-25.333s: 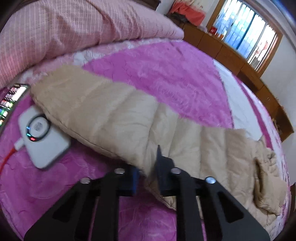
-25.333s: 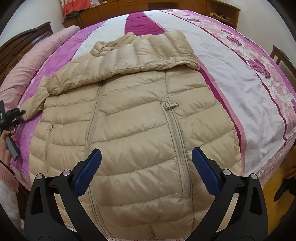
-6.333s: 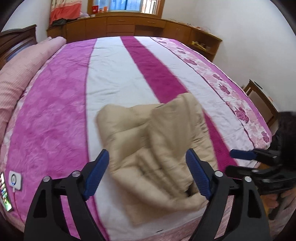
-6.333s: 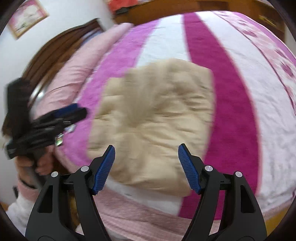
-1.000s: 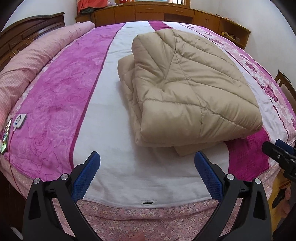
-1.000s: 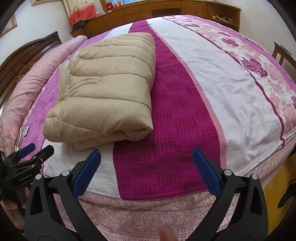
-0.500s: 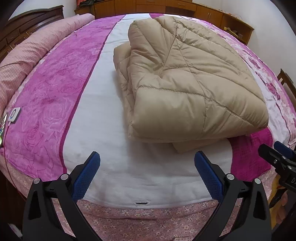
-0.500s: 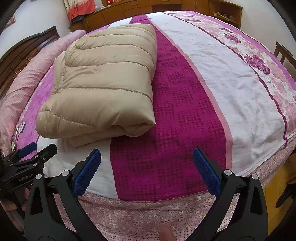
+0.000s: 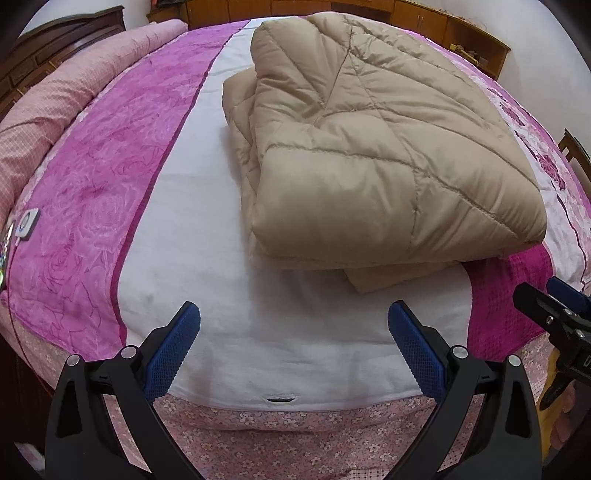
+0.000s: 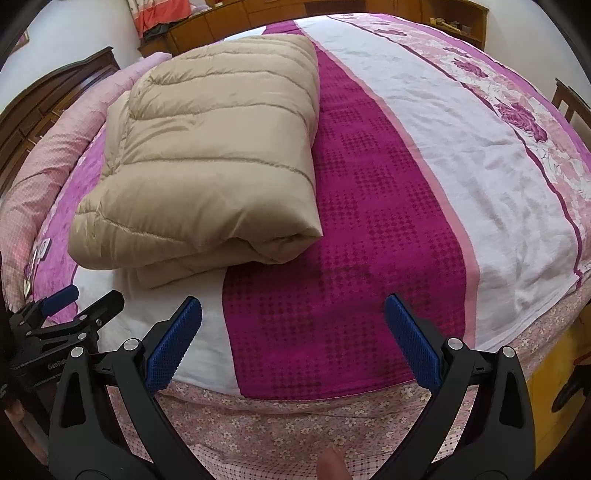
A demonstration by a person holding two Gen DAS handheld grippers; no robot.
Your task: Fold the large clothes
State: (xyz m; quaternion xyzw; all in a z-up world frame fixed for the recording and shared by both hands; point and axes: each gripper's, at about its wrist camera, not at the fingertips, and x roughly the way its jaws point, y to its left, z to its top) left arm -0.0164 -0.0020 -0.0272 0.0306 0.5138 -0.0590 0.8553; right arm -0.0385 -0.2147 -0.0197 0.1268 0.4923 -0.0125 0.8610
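A beige quilted down jacket (image 9: 373, 136) lies folded into a thick rectangular bundle on the bed; it also shows in the right wrist view (image 10: 218, 147). My left gripper (image 9: 293, 310) is open and empty, hovering over the white stripe near the bed's front edge, short of the bundle. My right gripper (image 10: 293, 306) is open and empty over the magenta stripe, to the right of the bundle's front corner. Each gripper shows at the edge of the other's view: the right one (image 9: 550, 310) and the left one (image 10: 77, 306).
The bed cover (image 9: 92, 206) has pink, white and magenta stripes and a floral skirt (image 10: 295, 417) at the front edge. A white charger and a phone (image 9: 26, 225) lie at the far left. A pink pillow roll (image 9: 55, 99), wooden cabinets (image 10: 258, 14) and a chair (image 10: 572, 99) stand around.
Both grippers have moved slightly closer to the bed and lower. The folded jacket lies unmoved. Much earlier it lay spread out flat.
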